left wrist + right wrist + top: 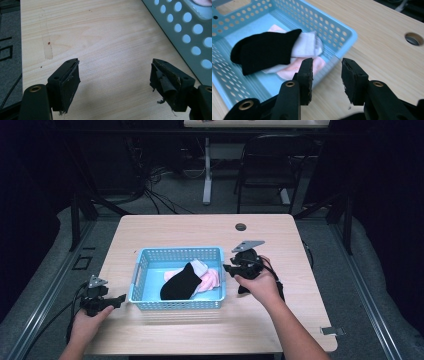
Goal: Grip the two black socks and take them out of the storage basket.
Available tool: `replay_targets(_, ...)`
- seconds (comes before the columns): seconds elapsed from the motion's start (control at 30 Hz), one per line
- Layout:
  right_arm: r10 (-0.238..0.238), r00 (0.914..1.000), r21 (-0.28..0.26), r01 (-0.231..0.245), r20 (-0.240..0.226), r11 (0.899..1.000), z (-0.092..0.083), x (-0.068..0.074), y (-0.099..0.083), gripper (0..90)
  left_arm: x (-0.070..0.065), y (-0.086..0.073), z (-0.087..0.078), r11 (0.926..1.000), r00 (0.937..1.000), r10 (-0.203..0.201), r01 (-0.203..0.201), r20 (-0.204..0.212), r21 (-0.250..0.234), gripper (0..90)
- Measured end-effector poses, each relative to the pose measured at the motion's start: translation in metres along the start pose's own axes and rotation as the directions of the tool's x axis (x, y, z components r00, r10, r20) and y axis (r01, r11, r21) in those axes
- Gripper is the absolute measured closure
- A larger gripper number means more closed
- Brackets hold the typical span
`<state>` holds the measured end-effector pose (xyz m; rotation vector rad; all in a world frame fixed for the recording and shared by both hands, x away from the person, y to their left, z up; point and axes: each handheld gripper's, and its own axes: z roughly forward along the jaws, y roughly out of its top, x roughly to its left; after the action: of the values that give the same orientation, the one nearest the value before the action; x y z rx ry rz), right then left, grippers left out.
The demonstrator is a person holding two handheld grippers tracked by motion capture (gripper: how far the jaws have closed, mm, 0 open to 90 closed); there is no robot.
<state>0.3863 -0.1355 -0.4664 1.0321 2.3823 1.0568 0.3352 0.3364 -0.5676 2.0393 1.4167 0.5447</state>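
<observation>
Nearest to us, at the front left corner of the light wooden table [260, 320], our left gripper [117, 300] rests low, its jaws wide apart over bare wood with nothing between them. In the left gripper view the perforated wall of the light blue plastic basket [190, 32] stands just to the right of those jaws.

Further in, on the right side of the table, our right gripper [227, 268] is held above the wood just outside the basket's right wall. Its jaws stand partly apart and empty; no cloth lies between the pads.

What the next move turns on, as we judge it, is this: the socks lie to the left of the right gripper's jaws, over the basket wall and lower down, so the right hand is much the nearer one. In the right gripper view the jaws aim past the basket's near corner, with the black sock [263, 50] up and to the left of them. Its long axis runs diagonally across the basket floor, from the front left toward the back right.

We count one basket [145, 257], near the middle of the table, and three socks inside it: the one black sock on top, one white sock [200, 266] under its far end, and one pale pink sock [210, 280] beneath, toward the right wall.

Beyond the basket, a round cable hole [241, 226] sits near the table's far edge.
</observation>
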Motion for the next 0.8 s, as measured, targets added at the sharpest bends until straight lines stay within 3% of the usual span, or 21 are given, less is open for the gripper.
replay_targets(0.07, -0.031, 0.9994, 0.012, 0.031, -0.015, 0.999, 0.009, 0.008, 0.014, 63.0, 0.0, 0.0, 0.0, 1.0, 1.0, 0.001, -0.001, 0.0, 0.0, 23.7)
replay_targets(0.4, -0.041, 0.994, 0.024, 0.044, -0.101, 0.999, 0.043, 0.023, 0.043, 64.4, 0.0, 0.0, 0.0, 1.0, 1.0, 0.0, 0.0, 0.002, -0.004, 23.7)
replay_targets(0.57, 0.002, 0.9894, 0.055, 0.006, -0.145, 0.998, 0.069, 0.03, 0.053, 64.3, 0.0, 0.001, 0.0, 1.0, 1.0, 0.0, 0.0, 0.003, -0.006, 23.7)
replay_targets(0.8, 0.049, 0.9916, 0.123, -0.034, -0.119, 0.992, 0.108, 0.04, 0.062, 63.7, 0.001, 0.0, -0.001, 1.0, 1.0, 0.0, 0.0, 0.005, -0.007, 23.7)
